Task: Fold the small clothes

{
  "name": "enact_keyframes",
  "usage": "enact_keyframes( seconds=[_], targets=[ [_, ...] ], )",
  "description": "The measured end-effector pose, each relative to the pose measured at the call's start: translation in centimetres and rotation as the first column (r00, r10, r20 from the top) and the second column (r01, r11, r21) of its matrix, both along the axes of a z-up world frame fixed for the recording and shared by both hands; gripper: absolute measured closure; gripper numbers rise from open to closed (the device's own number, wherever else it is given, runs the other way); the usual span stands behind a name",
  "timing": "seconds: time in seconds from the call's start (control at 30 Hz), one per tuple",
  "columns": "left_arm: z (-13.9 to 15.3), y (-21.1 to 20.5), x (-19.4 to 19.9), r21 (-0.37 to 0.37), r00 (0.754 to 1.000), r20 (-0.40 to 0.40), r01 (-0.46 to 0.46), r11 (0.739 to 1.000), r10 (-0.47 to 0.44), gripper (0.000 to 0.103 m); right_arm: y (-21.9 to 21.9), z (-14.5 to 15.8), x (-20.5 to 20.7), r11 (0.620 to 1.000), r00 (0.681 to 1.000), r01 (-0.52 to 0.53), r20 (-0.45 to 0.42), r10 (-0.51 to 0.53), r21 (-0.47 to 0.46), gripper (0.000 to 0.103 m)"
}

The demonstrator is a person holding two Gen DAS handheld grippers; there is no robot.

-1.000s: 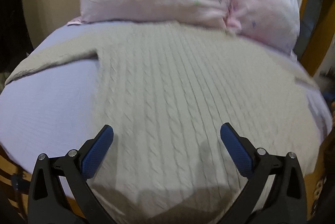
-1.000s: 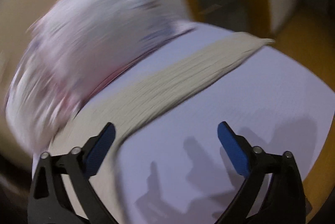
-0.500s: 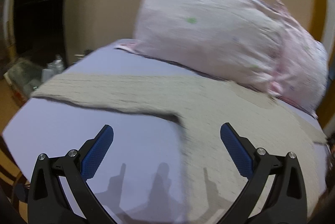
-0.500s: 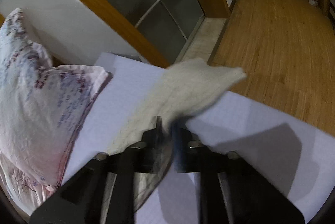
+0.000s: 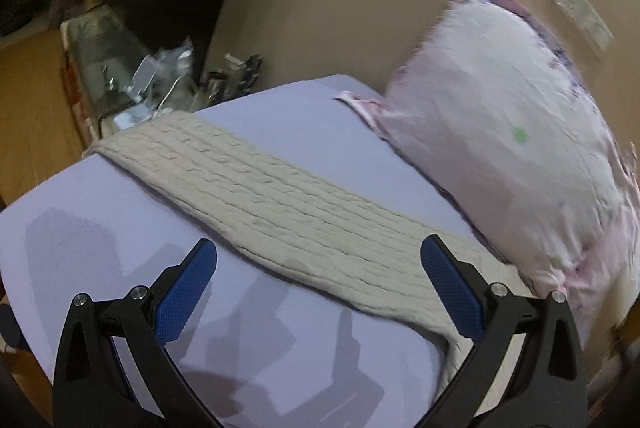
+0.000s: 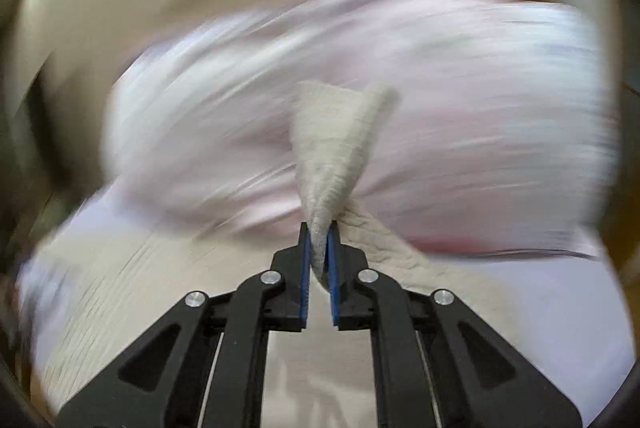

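A cream cable-knit sweater lies on a lavender bed sheet [image 5: 100, 228]. In the left wrist view its left sleeve [image 5: 280, 204] stretches flat across the sheet toward the bed's edge. My left gripper [image 5: 318, 288] is open and empty just above that sleeve. In the right wrist view my right gripper [image 6: 319, 248] is shut on the sweater's other sleeve [image 6: 336, 140], lifted so its end stands up over the sweater's body [image 6: 132, 284]. This view is blurred by motion.
A large pink floral pillow [image 5: 500, 132] leans on the beige wall at the head of the bed; it also shows in the right wrist view [image 6: 460, 100]. A cluttered side table with a clear bag [image 5: 132, 76] stands beyond the bed's left edge, over wooden floor [image 5: 32, 116].
My right gripper closed on the right sleeve and swung it up and over toward the sweater's body. My left gripper panned left from the sweater's body to the left sleeve, staying open.
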State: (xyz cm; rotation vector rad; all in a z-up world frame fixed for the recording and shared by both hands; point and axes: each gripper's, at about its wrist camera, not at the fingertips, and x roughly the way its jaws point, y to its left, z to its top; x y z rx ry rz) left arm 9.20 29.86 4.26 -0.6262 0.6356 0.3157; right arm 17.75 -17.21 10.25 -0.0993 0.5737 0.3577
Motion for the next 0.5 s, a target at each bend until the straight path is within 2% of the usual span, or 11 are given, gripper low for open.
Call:
enact_keyframes(
  seconds=[0.03, 0.07, 0.13, 0.17, 0.2, 0.23, 0.27, 0.33, 0.43, 0.47, 0.5],
  targets=[
    [-0.2, 0.4, 0.1, -0.008, 1.000, -0.007, -0.010, 1.000, 0.010, 0.001, 3.8, -2.3, 0.4, 0.995, 0.991, -0.095, -0.098, 0.090, -0.040, 0.072],
    [-0.6, 0.9, 0.3, -0.020, 1.000, -0.020, -0.024, 1.000, 0.023, 0.001, 5.6, -3.5, 0.3, 0.989, 0.980, -0.140, -0.148, 0.130, -0.056, 0.066],
    [-1.3, 1.8, 0.6, -0.046, 0.999, -0.031, -0.039, 0.998, 0.038, 0.004, 7.5, -4.6, -0.8, 0.982, 0.970, -0.184, -0.172, 0.173, -0.051, 0.062],
    [-1.8, 2.4, 0.8, -0.071, 0.998, -0.040, -0.045, 0.996, 0.042, 0.007, 6.9, -4.3, -1.1, 0.985, 0.974, -0.169, -0.158, 0.162, -0.034, 0.051],
    [-2.1, 2.8, 0.9, -0.091, 0.998, -0.046, -0.050, 0.995, 0.046, 0.011, 5.6, -3.8, -1.1, 0.990, 0.980, -0.142, -0.141, 0.140, -0.008, 0.046],
    [-2.6, 3.3, 1.0, -0.114, 0.997, -0.051, -0.056, 0.992, 0.050, 0.013, 3.4, -2.8, -1.7, 0.995, 0.988, -0.094, -0.119, 0.098, 0.040, 0.035],
    [-2.7, 3.8, 1.0, -0.123, 0.997, -0.032, -0.069, 0.990, 0.066, 0.016, 1.6, -2.1, -1.7, 0.996, 0.992, -0.057, -0.109, 0.065, 0.074, 0.031],
    [-2.9, 4.6, 1.1, -0.141, 0.996, -0.025, -0.091, 0.986, 0.089, 0.021, -2.0, -1.1, -2.0, 0.990, 0.995, 0.025, -0.099, -0.011, 0.136, 0.030],
    [-3.1, 6.1, 1.4, -0.191, 0.991, -0.014, -0.131, 0.973, 0.131, 0.037, -5.9, -0.6, -2.3, 0.975, 0.990, 0.119, -0.103, -0.101, 0.187, 0.029],
    [-3.3, 6.7, 1.6, -0.197, 0.989, -0.021, -0.146, 0.969, 0.144, 0.050, -6.9, -0.7, -2.1, 0.970, 0.987, 0.138, -0.107, -0.119, 0.200, 0.029],
    [-3.4, 7.1, 2.0, -0.193, 0.988, -0.038, -0.157, 0.969, 0.152, 0.073, -8.0, -0.8, -2.4, 0.963, 0.984, 0.161, -0.109, -0.141, 0.214, 0.029]
  ],
)
